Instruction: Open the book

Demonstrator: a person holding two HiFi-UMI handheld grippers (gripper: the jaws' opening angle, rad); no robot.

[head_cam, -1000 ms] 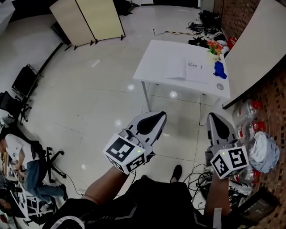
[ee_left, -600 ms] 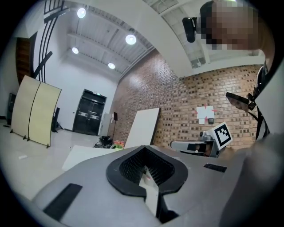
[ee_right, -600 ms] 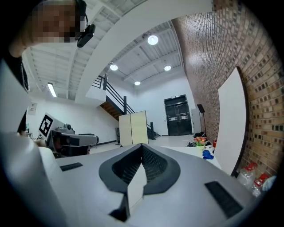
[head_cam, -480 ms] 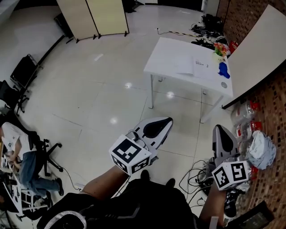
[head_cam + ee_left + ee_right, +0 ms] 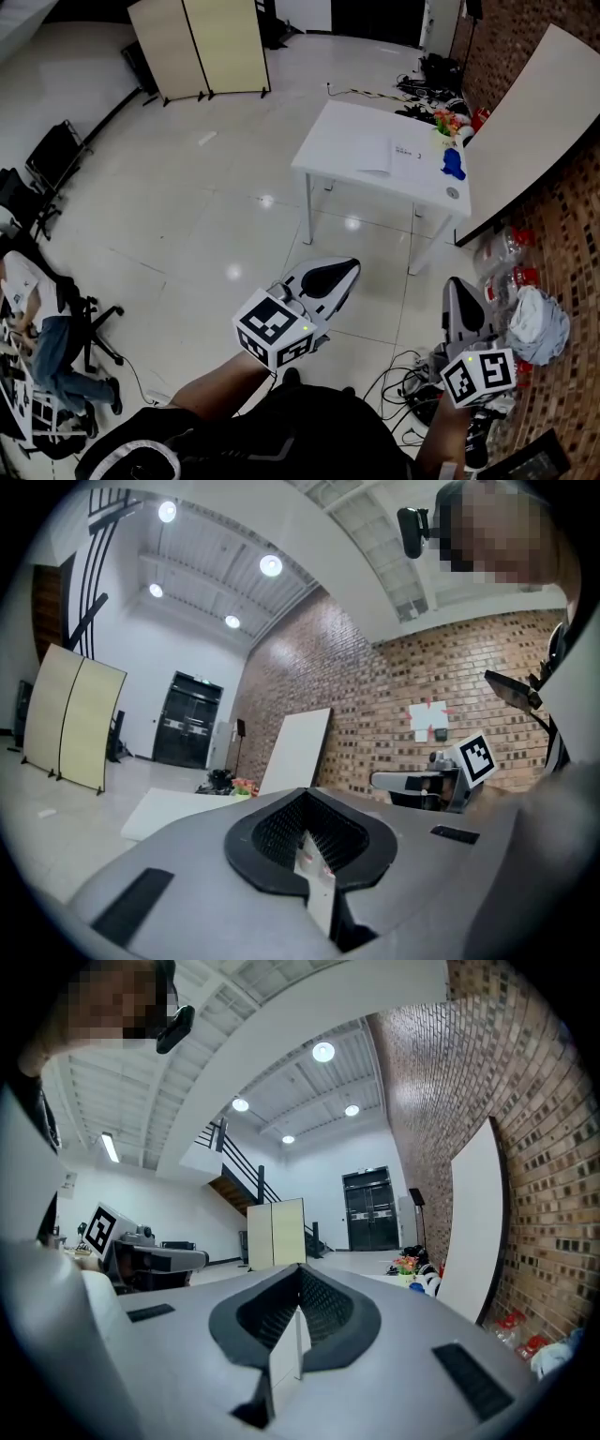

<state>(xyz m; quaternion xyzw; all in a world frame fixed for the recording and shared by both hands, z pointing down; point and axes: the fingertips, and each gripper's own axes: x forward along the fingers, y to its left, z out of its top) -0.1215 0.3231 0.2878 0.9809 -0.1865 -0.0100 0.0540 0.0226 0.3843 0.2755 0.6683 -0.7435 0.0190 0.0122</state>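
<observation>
Head view, steeply down: book (image 5: 389,152) flat on a white rectangular table (image 5: 333,141), pale and matte, open or closed impossible to tell. Well apart from both tongs, far ahead of them across glossy floor (image 5: 187,206). Left gripper (image 5: 342,270) and right gripper (image 5: 457,289) both clamped together on nothing: smooth grey shells, black ribbed pads (image 5: 281,829) meeting. Just right of the book, a lumpy blue object (image 5: 453,164).

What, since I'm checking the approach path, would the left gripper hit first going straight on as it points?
Likely the white rectangular table, at its end with the blue object; only glossy floor lies between. Height is unclear: the left gripper might pass above it.
</observation>
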